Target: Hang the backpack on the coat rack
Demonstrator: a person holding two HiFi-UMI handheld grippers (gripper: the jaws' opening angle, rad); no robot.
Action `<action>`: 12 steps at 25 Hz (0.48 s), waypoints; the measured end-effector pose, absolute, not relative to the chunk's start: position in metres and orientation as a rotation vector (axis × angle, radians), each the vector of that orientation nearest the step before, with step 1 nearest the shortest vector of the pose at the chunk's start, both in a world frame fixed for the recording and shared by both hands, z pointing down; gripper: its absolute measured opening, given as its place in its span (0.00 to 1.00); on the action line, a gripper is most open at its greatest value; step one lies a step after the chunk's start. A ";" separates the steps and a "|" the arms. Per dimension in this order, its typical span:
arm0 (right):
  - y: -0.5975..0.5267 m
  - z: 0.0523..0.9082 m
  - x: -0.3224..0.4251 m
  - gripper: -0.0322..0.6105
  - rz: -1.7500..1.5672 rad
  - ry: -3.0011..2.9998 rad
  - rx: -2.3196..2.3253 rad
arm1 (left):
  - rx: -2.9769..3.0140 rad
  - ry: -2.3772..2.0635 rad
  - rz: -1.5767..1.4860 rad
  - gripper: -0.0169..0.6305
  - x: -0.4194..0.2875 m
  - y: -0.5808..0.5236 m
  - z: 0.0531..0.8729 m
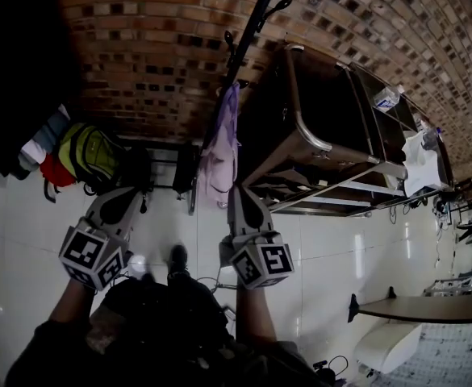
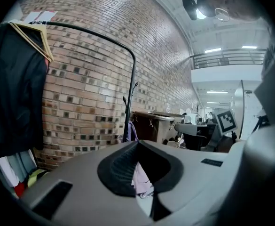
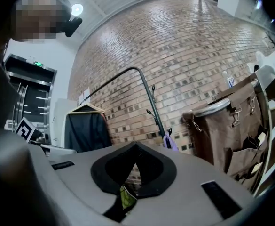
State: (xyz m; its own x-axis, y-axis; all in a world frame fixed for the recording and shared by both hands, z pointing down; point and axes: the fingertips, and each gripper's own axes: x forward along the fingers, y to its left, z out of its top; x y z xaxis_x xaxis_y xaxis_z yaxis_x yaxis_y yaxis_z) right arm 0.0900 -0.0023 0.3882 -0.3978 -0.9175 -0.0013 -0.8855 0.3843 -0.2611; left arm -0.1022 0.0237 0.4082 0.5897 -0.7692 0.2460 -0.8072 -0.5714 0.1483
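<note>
The floor point(image 1: 26, 240) is white glossy tile, meeting a brick wall point(image 1: 155, 47). At ten o'clock in the head view, a green-yellow backpack point(image 1: 94, 156) rests on it at the wall's foot, with a red bag point(image 1: 56, 172) touching its nine o'clock side. The coat rack point(image 1: 244, 47) stands at twelve o'clock and a brown cart point(image 1: 316, 127) at two.

The backpack point(image 1: 90, 158) sat low against the wall point(image 1: 155, 47), beneath the hanging clothes point(image 1: 18, 71) to my left. The coat rack point(image 1: 249, 27) stood to its right with a garment point(image 1: 219, 151) on it. The cart point(image 1: 316, 111) was just right of the rack.
</note>
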 end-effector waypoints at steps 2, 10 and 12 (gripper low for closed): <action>0.012 0.386 0.075 0.06 -0.317 2.496 -1.613 | 2.576 -1.301 0.214 0.09 -0.112 0.036 0.405; 0.061 0.392 0.033 0.06 -0.243 2.598 -1.631 | 2.575 -1.290 0.206 0.09 -0.147 0.076 0.411; 0.070 0.393 0.027 0.06 -0.241 2.604 -1.639 | 2.582 -1.294 0.205 0.09 -0.154 0.082 0.413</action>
State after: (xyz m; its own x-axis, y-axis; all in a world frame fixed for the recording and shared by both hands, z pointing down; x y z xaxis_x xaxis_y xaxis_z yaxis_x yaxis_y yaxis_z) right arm 0.0271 0.0699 0.3931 -0.4347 -0.8999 0.0358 -0.8912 0.4241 -0.1611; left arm -0.1542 0.0824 0.4133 0.5967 -0.7677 0.2336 -0.8023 -0.5764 0.1553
